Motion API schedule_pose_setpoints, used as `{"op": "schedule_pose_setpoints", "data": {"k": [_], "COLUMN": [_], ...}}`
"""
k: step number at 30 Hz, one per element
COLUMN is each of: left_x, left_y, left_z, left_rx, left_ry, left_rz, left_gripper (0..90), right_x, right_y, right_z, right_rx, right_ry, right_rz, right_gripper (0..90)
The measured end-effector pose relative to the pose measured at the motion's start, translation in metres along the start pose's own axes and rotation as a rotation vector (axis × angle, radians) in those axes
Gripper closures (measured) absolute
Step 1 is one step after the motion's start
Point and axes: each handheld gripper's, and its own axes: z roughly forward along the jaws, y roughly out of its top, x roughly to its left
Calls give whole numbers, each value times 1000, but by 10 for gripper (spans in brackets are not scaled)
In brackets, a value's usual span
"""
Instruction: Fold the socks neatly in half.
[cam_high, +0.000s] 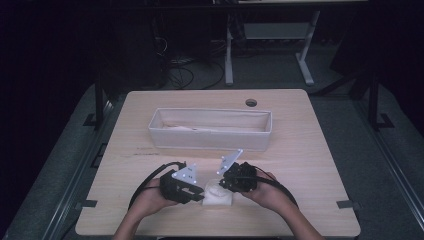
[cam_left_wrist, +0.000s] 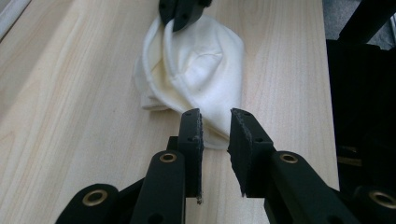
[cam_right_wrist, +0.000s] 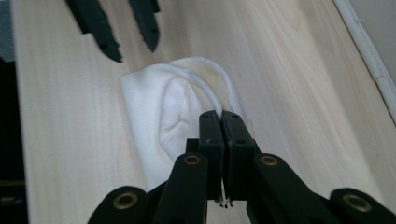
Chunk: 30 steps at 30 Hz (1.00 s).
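A small cream-white cloth (cam_high: 218, 194) lies crumpled on the wooden table near its front edge, between my two grippers. My right gripper (cam_right_wrist: 221, 117) is shut on a raised hem of the cloth (cam_right_wrist: 154, 102), pinching the fold up off the table. From the left gripper view, those same right jaws (cam_left_wrist: 180, 13) bite the cloth's far edge (cam_left_wrist: 196, 65). My left gripper (cam_left_wrist: 215, 122) stands open, its tips just at the cloth's near corner, with no fabric pressed between the pads. From above, the left gripper (cam_high: 198, 193) and right gripper (cam_high: 224, 183) face each other across the cloth.
A long white fabric bin (cam_high: 210, 141) stands across the middle of the table (cam_high: 310, 165), beyond the grippers, with something pale inside. A round cable hole (cam_high: 251, 102) sits near the far edge. Bare wood lies to both sides of the hands.
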Motion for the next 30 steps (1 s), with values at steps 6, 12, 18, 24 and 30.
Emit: {"op": "schedule_pose_setpoints", "data": {"k": [6, 12, 18, 24, 30], "left_x": [-1, 1, 5, 6, 6], "left_y": [4, 8, 5, 6, 6], "left_z": [3, 8, 18, 19, 18], "left_rx": [3, 8, 16, 14, 18], "left_ry": [0, -4, -2, 2, 6], "left_rz": [15, 18, -5, -10, -7], "left_gripper": [743, 743, 744, 744, 744], "right_x": [-3, -5, -4, 4, 7], "right_y": [3, 3, 3, 1, 2], "right_z": [7, 14, 11, -11, 1], "right_rx": [17, 33, 20, -62, -20], "right_ry": [-25, -28, -45, -38, 19], "right_rz": [9, 32, 25, -35, -96], "right_gripper": [869, 860, 773, 792, 692]}}
